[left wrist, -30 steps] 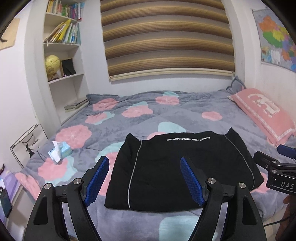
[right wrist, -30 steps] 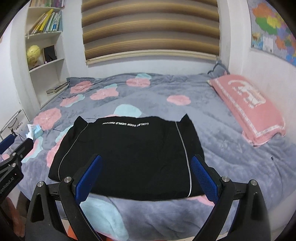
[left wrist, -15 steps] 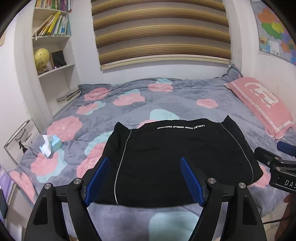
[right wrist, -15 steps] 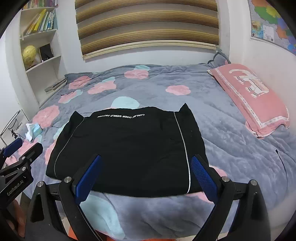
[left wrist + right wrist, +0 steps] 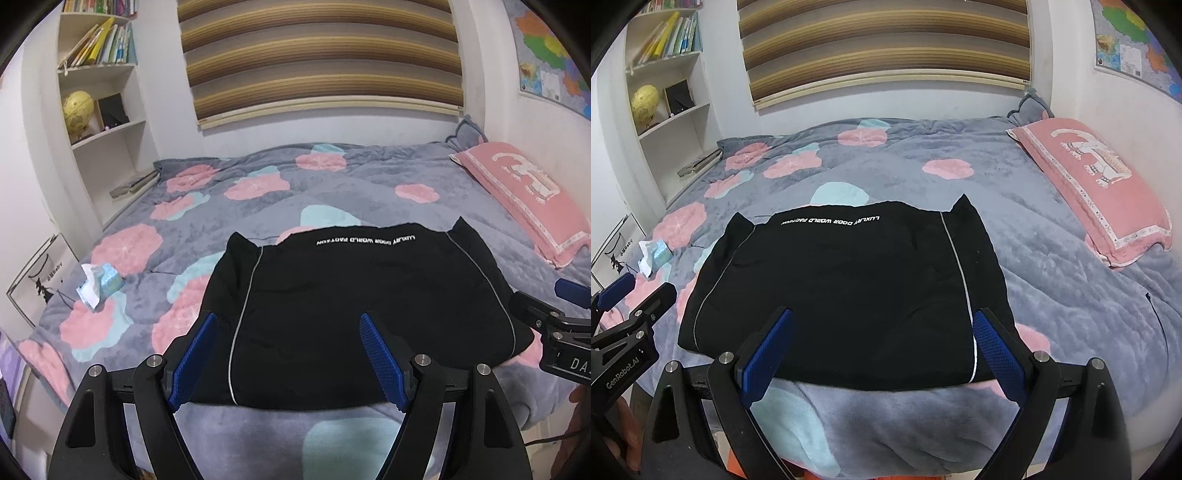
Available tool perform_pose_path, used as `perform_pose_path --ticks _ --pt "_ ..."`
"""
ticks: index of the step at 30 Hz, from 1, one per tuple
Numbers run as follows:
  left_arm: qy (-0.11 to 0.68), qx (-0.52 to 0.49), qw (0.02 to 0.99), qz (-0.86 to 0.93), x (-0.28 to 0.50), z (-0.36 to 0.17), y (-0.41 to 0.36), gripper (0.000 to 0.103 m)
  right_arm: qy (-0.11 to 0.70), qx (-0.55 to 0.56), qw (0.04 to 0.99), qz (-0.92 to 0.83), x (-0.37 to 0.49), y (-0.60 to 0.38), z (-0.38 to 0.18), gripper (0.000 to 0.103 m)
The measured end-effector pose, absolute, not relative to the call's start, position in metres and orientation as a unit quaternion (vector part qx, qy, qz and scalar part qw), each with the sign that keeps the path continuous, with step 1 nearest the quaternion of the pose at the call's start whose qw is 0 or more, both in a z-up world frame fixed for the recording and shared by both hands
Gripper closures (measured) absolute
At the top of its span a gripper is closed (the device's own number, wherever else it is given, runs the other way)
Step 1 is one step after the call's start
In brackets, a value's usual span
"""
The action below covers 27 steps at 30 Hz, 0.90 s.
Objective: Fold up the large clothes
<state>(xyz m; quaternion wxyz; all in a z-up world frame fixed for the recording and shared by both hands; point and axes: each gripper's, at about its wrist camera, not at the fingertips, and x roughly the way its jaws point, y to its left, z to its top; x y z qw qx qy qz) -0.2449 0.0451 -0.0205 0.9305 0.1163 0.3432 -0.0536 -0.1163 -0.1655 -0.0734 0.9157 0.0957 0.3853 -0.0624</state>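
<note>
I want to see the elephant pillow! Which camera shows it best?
The right wrist view: the whole pink pillow lies in sight, its picture clear. The left wrist view shows it too, but squeezed against the edge, so the picture is harder to make out.

A black garment [image 5: 354,306] with white piping lies folded flat near the bed's front edge.

Folded garment [image 5: 369,314] flat on the bed [image 5: 332,184], near its front edge. Tissue pack [image 5: 99,286] to its left on the bed; pillow [image 5: 524,195] far right, along the wall. Shelves [image 5: 103,110] far left, globe [image 5: 77,107] on one. Left hand-held gripper [image 5: 288,354] and right hand-held gripper [image 5: 882,350] over the near edge, apart.
</note>
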Motion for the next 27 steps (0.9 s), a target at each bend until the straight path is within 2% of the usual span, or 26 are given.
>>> perform_pose_path --ticks 15,21,27 --pt "0.351 0.122 0.927 -0.05 -0.239 -0.03 0.05 0.023 0.397 0.081 0.912 -0.06 -0.108 -0.157 -0.081 0.005" --pt "0.327 0.173 0.929 -0.021 -0.242 -0.031 0.043 0.023 0.401 0.08 0.911 -0.059 -0.106 -0.154 -0.084 0.005" --pt "0.32 0.161 0.934 -0.021 -0.242 -0.028 0.05 0.023 0.408 0.077 0.908 -0.053 -0.102 -0.147 -0.089 0.005"
